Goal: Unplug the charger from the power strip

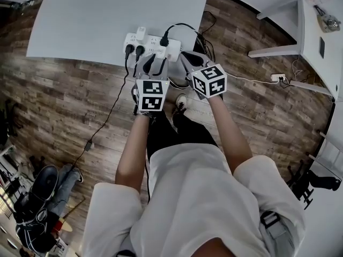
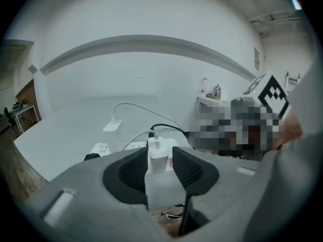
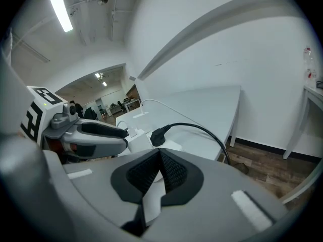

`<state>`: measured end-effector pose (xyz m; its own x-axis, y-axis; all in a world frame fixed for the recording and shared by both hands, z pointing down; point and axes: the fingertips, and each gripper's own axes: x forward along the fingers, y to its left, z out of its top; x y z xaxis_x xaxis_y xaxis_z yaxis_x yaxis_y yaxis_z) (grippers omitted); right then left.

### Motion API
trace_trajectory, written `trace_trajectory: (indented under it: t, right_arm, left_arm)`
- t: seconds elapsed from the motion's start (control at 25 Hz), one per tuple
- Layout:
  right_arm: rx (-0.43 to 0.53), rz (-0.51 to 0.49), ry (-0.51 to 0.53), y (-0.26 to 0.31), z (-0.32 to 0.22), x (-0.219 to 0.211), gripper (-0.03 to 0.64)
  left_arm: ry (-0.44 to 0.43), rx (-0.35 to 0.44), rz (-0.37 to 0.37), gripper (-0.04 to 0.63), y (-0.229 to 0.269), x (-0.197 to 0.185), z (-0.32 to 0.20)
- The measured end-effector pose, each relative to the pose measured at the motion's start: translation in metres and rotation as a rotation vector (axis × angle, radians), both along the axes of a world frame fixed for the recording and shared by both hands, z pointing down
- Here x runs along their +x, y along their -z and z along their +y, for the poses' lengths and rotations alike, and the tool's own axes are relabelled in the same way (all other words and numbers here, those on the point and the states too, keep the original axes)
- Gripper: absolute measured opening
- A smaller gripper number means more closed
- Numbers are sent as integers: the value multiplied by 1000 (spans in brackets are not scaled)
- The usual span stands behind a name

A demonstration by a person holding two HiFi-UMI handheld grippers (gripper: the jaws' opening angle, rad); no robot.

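The left tongs (image 2: 160, 161) stood partly apart, and the white charger (image 2: 157, 146) rose upright between the two dark pads. The pads sat just beside its flanks without clearly pressing on it. A white lead ran out of the charger's top. The charger was seated in the near end of the white power strip (image 1: 172, 50).

The right tongs (image 3: 159, 158) were narrow, their pads meeting at the tips and nothing gripped. A pale sliver showed through the slit below the tips; it may have been the strip's end, but that view was too close to be sure.

From the head view, both tongs reached in side by side over the strip, the left over its middle and the right toward its right end.

The strip lay at the near edge of the white surface (image 1: 107, 20) and carried several things in its sockets. Two black plugs (image 1: 134, 50) sat at its left end. Another black plug (image 3: 157, 136) sat farther right, with a thick black cable arching off over the edge. A small white adapter (image 1: 141, 33) stood at the strip's far side.

Thin cables dropped from the strip to the wooden floor (image 1: 64, 100) below.
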<state>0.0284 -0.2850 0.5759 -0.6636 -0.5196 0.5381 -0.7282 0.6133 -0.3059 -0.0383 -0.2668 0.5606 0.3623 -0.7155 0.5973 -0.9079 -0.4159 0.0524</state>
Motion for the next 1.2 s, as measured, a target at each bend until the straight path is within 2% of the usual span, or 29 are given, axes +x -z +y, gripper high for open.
trace_trajectory:
  t: [0.28, 0.48, 0.72, 0.88, 1.04, 1.2]
  right_arm:
    - [-19, 31, 50, -24, -8, -14, 3]
    - [-40, -7, 24, -29, -11, -16, 2]
    - [-21, 9, -3, -30, -12, -17, 2]
    - [-25, 32, 4, -31, -12, -17, 2]
    - [-42, 46, -1, -31, -10, -17, 2]
    - [-44, 49, -11, -30, -11, -16, 2]
  left_arm:
    - [-12, -18, 0, 161, -16, 5, -8]
    - [-5, -15, -8, 178, -22, 9, -16]
    - [48, 44, -92, 166, -34, 7, -25]
    - [95, 26, -28, 146, -36, 6, -25]
    - [105, -10, 20, 143, -35, 5, -24]
    - [139, -48, 111, 144, -35, 4, -24]
